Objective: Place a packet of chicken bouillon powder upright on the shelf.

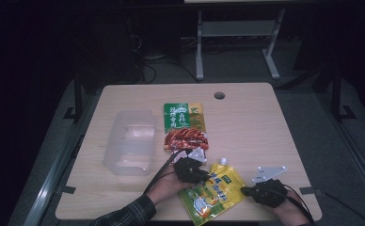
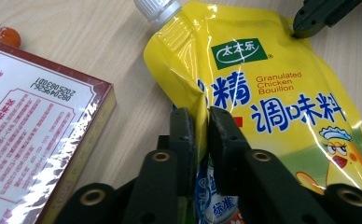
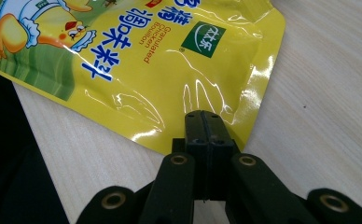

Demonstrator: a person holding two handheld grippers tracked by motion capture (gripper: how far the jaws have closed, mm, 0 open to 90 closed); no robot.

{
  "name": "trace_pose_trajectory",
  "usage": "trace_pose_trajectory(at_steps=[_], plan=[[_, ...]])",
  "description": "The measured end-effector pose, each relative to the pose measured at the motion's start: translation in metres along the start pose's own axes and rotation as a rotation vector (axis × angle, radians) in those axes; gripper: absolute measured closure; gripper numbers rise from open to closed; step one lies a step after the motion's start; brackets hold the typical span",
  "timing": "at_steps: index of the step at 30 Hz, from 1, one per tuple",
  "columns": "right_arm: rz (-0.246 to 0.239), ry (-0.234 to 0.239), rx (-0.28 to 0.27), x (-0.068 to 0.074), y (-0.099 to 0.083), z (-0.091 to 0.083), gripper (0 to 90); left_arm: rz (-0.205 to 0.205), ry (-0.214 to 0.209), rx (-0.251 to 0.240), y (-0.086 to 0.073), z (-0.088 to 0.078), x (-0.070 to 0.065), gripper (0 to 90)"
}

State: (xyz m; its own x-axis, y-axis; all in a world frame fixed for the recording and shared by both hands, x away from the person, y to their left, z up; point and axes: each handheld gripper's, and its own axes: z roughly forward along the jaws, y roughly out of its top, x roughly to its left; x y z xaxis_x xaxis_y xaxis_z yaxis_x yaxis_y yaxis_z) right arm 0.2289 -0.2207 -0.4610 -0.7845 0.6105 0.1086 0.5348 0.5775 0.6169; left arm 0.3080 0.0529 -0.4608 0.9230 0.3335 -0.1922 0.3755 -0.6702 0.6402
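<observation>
Both grippers pinch the yellow bouillon pouch at the table's near edge: left gripper and right gripper, jaws closed on its edges.

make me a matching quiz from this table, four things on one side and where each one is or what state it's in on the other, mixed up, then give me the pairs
1. yellow pouch
2. clear plastic bin
3. green and red packet
4. right gripper

A. stands empty at the table's left
B. jaws closed together at the pouch's edge
C. lies flat in the middle of the table
D. pinched at its edge by the left gripper

Pairs: 1-D, 2-A, 3-C, 4-B
</observation>
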Motion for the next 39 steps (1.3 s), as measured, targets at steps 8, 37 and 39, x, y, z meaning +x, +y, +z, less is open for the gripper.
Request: trace_pose_trajectory(at_steps=[8,37,39], plan=[[-0.005,-0.011,0.011,0.000,0.002,-0.001,90.0,-0.034,-0.016,-0.068,0.002,-0.009,0.001,86.8],[0.148,0.096,-0.284,-0.009,0.031,-0.008,36.4,-0.107,0.063,-0.428,0.013,-0.101,0.011,88.3],[0.151,0.109,-0.310,-0.010,0.036,-0.005,36.2,-0.105,0.058,-0.443,0.014,-0.104,0.012,88.3]])
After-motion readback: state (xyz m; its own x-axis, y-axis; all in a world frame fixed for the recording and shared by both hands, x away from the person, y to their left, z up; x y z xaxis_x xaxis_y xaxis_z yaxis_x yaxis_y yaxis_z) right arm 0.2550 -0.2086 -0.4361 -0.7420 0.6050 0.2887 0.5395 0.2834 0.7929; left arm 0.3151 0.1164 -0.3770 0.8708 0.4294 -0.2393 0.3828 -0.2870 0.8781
